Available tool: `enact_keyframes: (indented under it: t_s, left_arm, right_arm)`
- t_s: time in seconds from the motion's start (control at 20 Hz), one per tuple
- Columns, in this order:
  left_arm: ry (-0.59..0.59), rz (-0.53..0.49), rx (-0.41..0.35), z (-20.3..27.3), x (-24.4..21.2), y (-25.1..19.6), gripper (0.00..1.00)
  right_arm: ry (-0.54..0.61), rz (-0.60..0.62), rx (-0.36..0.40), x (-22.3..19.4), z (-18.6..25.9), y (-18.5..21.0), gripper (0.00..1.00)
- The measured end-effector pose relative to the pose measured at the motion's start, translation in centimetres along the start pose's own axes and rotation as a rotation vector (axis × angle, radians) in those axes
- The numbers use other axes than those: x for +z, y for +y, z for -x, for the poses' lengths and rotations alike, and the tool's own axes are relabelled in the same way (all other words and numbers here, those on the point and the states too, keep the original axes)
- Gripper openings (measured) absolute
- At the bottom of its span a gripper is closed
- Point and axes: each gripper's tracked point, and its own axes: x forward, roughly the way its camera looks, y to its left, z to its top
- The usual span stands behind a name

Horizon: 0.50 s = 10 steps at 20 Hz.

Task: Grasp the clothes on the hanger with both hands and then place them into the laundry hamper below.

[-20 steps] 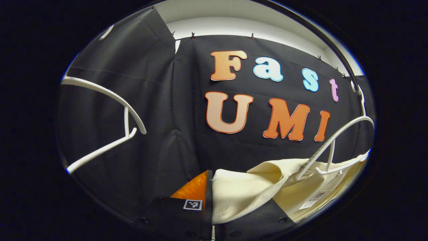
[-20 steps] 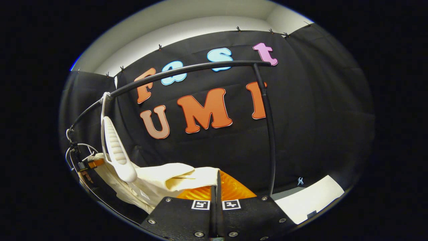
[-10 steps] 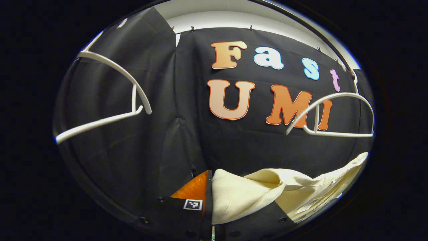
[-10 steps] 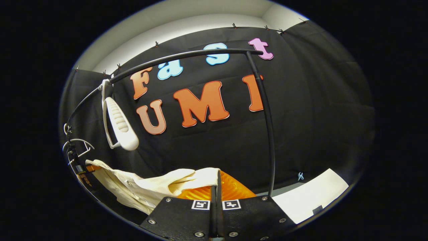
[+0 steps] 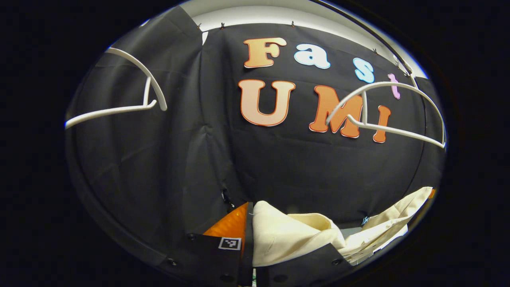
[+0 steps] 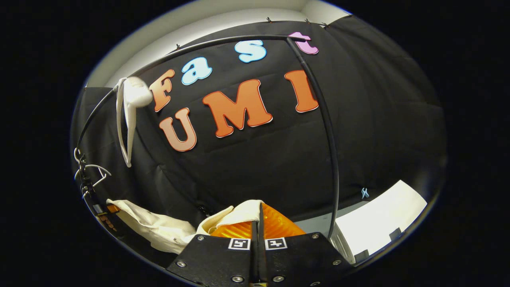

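Two white hangers in the left gripper view — one empty hanger [image 5: 135,95] at upper left, a second bare hanger [image 5: 392,115] at upper right, both before the black booth wall [image 5: 191,159]. Cream garment [image 5: 291,239] at bottom centre, off both hangers; it runs from the left gripper [image 5: 250,239] out to the lower right edge, sagging between. Left gripper jaws closed on a fold of the cloth, which bulges just right of the seam between them.

Right gripper view, left to right: a small wire hook [image 6: 89,173] at the far left edge; white hanger [image 6: 127,115] seen end-on, hung from the black curved rail [image 6: 223,40]; garment [image 6: 159,231] trailing from the lower left up to the right gripper [image 6: 257,235]; rail upright [image 6: 330,151]; pale floor panel [image 6: 382,215] at lower right. Right gripper jaws closed, a corner of the cream cloth pinched between them at the tips. Laundry hamper — cannot tell its place.
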Motion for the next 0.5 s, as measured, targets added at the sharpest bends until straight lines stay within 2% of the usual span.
enact_keyframes:
  t_s: [0.5]
  left_arm:
    - [0.089,0.023,-0.096,0.9,-4.9,-5.1,0.12]
  right_arm:
    - [0.071,-0.026,0.049,-5.5,-1.8,5.9,0.0]
